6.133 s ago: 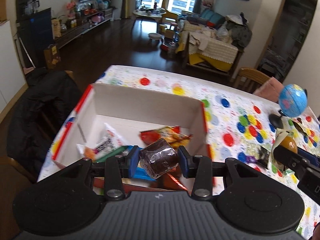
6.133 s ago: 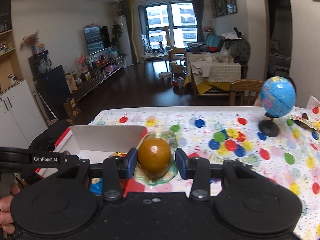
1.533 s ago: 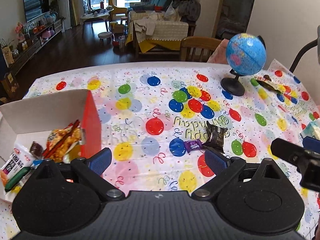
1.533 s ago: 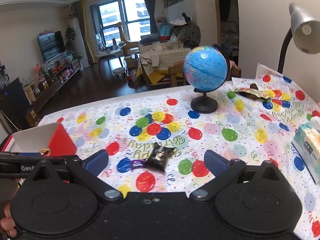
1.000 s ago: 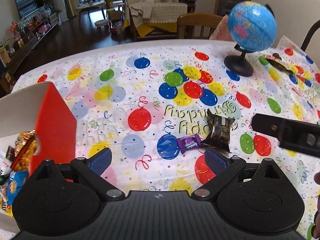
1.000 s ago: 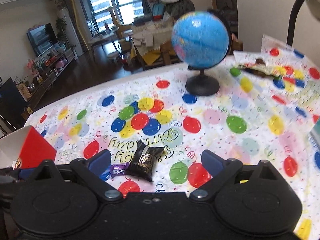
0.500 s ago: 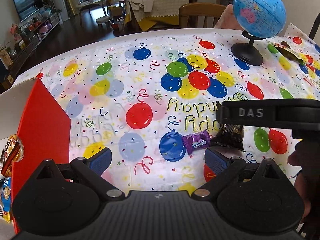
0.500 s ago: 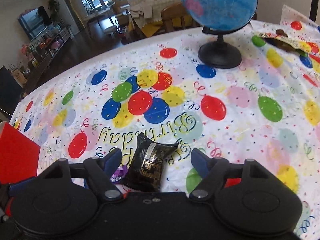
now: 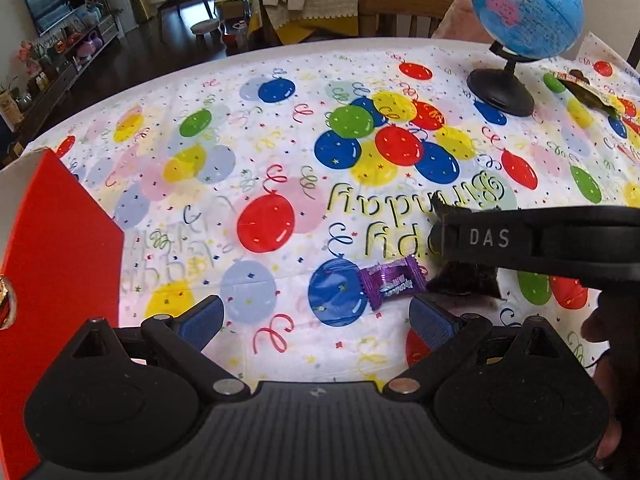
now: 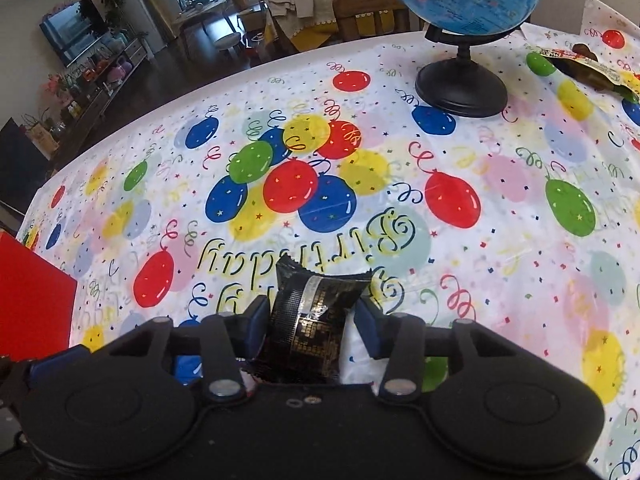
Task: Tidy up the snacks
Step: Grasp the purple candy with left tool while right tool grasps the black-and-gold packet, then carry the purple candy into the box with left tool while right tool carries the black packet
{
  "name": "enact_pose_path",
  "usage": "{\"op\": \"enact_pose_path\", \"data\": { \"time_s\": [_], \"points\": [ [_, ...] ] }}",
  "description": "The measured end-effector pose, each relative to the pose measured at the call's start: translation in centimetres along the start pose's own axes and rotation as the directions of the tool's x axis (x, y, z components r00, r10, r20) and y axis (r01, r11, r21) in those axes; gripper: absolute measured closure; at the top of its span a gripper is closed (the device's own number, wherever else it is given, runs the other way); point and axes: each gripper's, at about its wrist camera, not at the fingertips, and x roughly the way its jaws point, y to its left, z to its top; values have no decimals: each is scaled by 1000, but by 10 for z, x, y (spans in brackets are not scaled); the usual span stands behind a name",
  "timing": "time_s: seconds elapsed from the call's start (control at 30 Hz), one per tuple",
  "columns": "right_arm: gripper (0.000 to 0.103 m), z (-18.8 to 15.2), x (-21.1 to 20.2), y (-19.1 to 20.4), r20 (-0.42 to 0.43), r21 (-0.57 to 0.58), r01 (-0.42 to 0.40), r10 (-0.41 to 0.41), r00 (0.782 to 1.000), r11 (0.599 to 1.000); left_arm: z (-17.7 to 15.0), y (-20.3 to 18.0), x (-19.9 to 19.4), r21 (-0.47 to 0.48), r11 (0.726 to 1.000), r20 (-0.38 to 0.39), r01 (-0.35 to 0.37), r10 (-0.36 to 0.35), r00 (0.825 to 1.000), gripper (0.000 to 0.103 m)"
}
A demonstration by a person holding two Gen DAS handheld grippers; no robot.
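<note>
Balloon-print tabletop (image 10: 500,208), living room upper left; right hand-held gripper (image 10: 310,322) straddles black snack packet (image 10: 316,312), not visibly clamped; left hand-held gripper (image 9: 316,318) wide open, empty.

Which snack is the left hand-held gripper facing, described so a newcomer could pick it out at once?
Start at the globe at the far right of the balloon-print tablecloth, then come toward the camera past the "Birthday" lettering. The purple candy lies flat there, ahead of the open left hand-held gripper. Its twisted purple wrapper sets it apart from the larger black packet beside it.
</note>
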Motion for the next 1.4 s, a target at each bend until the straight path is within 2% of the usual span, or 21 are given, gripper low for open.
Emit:
{"op": "enact_pose_path", "data": {
  "time_s": [0.2, 0.5, 0.57, 0.67, 0.77, 0.83, 0.87, 0.93, 1.03, 1.2, 1.4],
  "points": [
    [69, 2, -16, -17, 34, 18, -10, 9, 999, 1000, 4, -10, 7, 2, 1000, -7, 22, -22, 1000, 4],
    [70, -6, -40, -38, 70, 53, -20, 16, 997, 998, 11, -28, 20, 9, 999, -11, 33, -33, 999, 4],
    [70, -7, -41, -41, 73, 66, -17, 12, 997, 998, 11, -29, 21, 2, 999, -11, 36, -36, 999, 9],
    [70, -9, -43, -45, 75, 82, -12, 6, 997, 997, 10, -32, 25, -1, 999, -30, 39, -39, 999, 25],
    [70, -11, -43, -49, 78, 96, -14, 7, 997, 995, 9, -32, 25, -19, 999, -29, 47, -48, 998, 31],
    [70, -13, -44, -49, 78, 101, -18, 10, 997, 995, 12, -34, 24, -10, 999, -24, 51, -52, 998, 43],
    [70, -14, -45, -49, 76, 102, -20, 12, 997, 995, 13, -34, 24, -6, 998, -23, 55, -56, 998, 45],
    [70, -17, -45, -49, 75, 106, -25, 17, 997, 994, 15, -35, 24, -2, 999, -21, 54, -54, 998, 61],
    [70, -20, -47, -49, 76, 112, -28, 20, 997, 993, 15, -36, 23, 3, 998, -18, 55, -55, 998, 69],
    [71, -27, -52, -47, 78, 115, -31, 22, 997, 993, 15, -32, 20, 2, 998, -14, 63, -63, 998, 79],
    [73, -39, -63, -43, 79, 113, -28, 19, 997, 993, 12, -21, 13, -16, 998, -24, 68, -68, 997, 81]
  ]
}}
